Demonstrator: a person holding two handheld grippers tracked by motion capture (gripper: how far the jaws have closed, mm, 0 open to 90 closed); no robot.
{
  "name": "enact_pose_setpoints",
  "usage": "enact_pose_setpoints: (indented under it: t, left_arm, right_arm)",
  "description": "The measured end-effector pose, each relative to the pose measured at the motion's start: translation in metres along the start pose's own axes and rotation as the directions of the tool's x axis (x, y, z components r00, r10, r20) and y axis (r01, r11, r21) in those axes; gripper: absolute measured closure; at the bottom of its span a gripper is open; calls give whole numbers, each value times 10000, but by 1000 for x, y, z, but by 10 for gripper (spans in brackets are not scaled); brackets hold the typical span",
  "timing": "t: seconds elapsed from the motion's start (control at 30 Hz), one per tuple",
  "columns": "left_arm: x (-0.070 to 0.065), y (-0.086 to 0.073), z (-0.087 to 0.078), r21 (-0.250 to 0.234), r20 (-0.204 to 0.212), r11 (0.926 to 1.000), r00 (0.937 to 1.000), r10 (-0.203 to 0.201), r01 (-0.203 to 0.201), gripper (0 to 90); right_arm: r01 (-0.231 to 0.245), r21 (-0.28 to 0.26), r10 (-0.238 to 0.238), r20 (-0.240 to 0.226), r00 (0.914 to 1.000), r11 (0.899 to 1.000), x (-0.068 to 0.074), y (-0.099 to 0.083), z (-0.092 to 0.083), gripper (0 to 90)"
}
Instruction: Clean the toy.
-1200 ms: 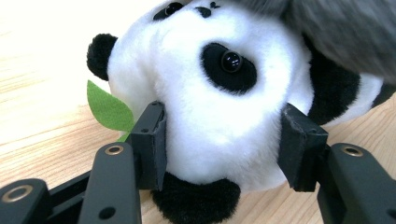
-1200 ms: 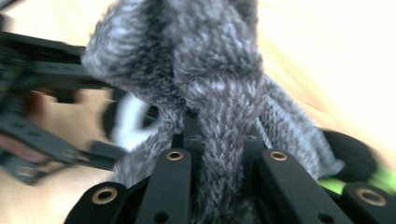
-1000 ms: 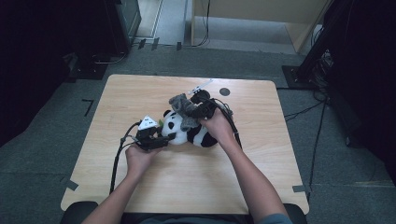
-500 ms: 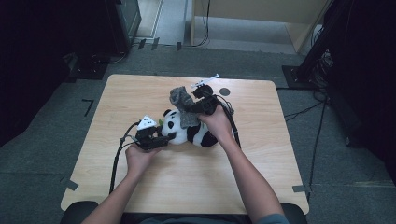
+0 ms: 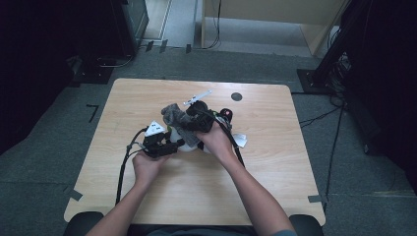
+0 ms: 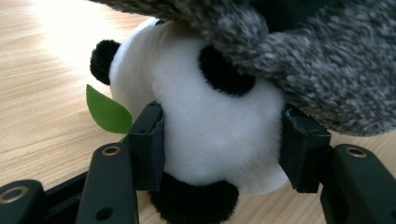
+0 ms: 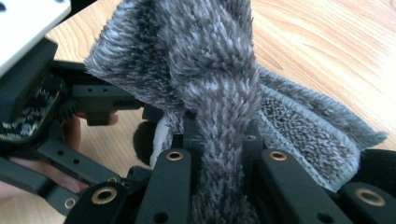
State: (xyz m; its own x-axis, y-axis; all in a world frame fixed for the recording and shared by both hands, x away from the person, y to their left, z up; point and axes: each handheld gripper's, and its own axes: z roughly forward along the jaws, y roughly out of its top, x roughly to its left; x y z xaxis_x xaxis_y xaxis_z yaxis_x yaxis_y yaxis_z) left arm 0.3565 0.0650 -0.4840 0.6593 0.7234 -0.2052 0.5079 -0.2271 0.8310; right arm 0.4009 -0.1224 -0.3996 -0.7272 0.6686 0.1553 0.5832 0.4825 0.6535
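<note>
High view: plush panda [image 5: 183, 142] lies mid-surface [image 5: 275, 167].
Left gripper [image 6: 219, 144]: fingers clamp its head.
Right gripper [image 7: 219, 140]: fingers pinch grey fleece cloth [image 7: 205, 79].
Handling: you grip soft, light, squashy material; hold fabric edges.

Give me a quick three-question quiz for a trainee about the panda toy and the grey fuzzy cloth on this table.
1. True or false: the left gripper has its jaws on either side of the panda plush.
2. Which gripper is shut on the grey fuzzy cloth? A) left B) right C) neither
3. Fill in: the small leaf beside the panda is ____ in colour.

Key
1. True; the white body sits squeezed between the two jaws.
2. B; the right gripper pinches a fold of the cloth, which hangs over the panda's head.
3. Green.
</note>
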Motion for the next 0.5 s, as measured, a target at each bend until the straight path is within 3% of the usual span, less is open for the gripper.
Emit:
enact_pose_setpoints:
  t: [0.07, 0.2, 0.5]
  left_arm:
    - [0, 0, 0, 99, -14, 10000, 10000, -5, 5, 425]
    - [1, 0, 0, 154, 42, 9997, 9999, -166, 165, 429]
    - [2, -1, 1, 140, 88, 9999, 10000, 31, -33, 431]
  right_arm:
    - [289, -55, -289, -28, 9996, 9996, 3, -8, -1, 811]
    - [429, -15, -429, -54, 9991, 9991, 7, -18, -3, 812]
    - [626, -71, -628, -249, 9977, 9980, 9, -49, -12, 813]
